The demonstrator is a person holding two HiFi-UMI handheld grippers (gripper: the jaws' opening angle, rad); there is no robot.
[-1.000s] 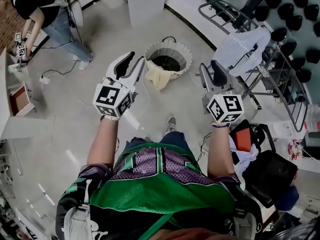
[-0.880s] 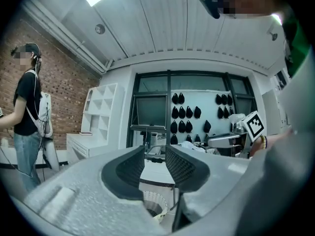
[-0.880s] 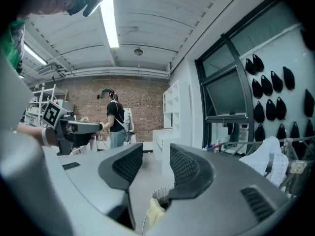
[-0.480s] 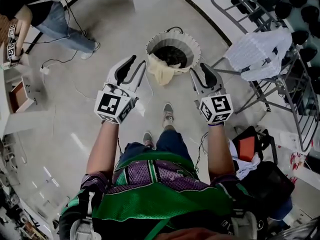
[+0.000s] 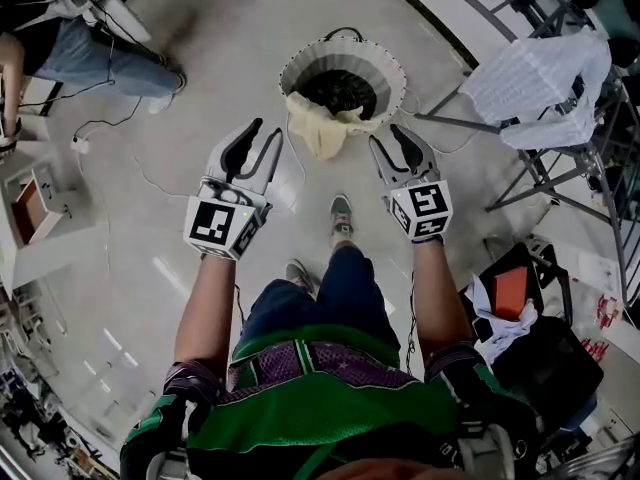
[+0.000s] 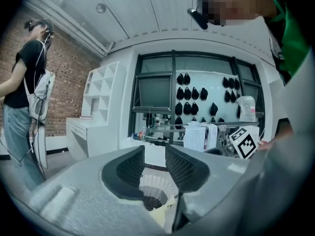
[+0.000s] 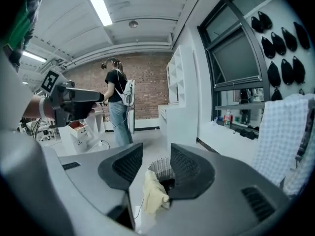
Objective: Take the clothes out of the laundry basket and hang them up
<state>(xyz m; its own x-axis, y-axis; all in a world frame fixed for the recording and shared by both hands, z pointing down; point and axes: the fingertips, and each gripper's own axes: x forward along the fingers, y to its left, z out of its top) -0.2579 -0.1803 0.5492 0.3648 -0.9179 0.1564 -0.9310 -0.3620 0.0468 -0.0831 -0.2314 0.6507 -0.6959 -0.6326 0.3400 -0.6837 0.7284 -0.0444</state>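
A round white laundry basket (image 5: 343,56) stands on the floor ahead, with dark clothes (image 5: 340,90) inside. A pale yellow cloth (image 5: 318,130) hangs over its near rim. My left gripper (image 5: 266,133) is open and empty, just short of the basket on its left. My right gripper (image 5: 387,136) is open and empty too, close to the rim on the right. In the left gripper view the basket (image 6: 156,187) shows between the jaws of the left gripper (image 6: 154,156). In the right gripper view the yellow cloth (image 7: 154,193) and the basket (image 7: 160,168) lie past the right gripper (image 7: 156,163).
A metal drying rack (image 5: 545,168) stands at the right with a white checked cloth (image 5: 545,76) draped on it. Black bags (image 5: 545,358) and an orange item lie on the floor at right. Another person (image 5: 90,38) stands at the upper left near a white shelf unit (image 5: 40,198). Cables cross the floor.
Both grippers have come down and forward, closer to the basket. The basket and rack have shifted in the head view. The jaws look as wide as before.
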